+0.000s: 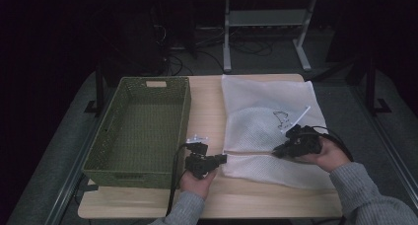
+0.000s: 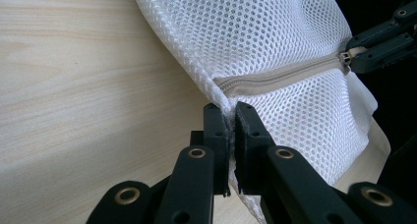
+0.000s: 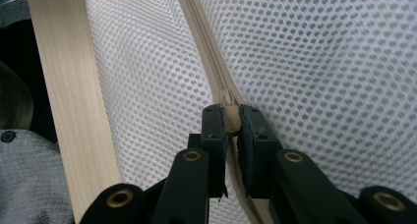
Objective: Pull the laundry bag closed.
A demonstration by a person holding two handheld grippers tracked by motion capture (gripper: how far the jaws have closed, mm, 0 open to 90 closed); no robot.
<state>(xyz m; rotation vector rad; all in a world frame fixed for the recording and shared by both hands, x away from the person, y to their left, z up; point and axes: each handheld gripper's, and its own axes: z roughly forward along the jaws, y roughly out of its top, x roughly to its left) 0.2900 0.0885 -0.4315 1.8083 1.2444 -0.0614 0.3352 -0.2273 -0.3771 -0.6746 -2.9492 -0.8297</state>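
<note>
To my left on the wooden table (image 1: 207, 104) sits a green perforated basket (image 1: 140, 129), a slot handle cut into its far wall. Just beside its right wall lies a small clear plastic piece (image 1: 196, 138). Beyond the table I see a grey floor (image 1: 266, 57), tangled cables (image 1: 172, 62), and the white legs of another desk (image 1: 266, 32).

The high view is dim — dark surroundings, soft shadows, slightly grainy. Both gripper views are brighter and evenly lit — mesh sharp nearby, softly blurred toward the edges.
</note>
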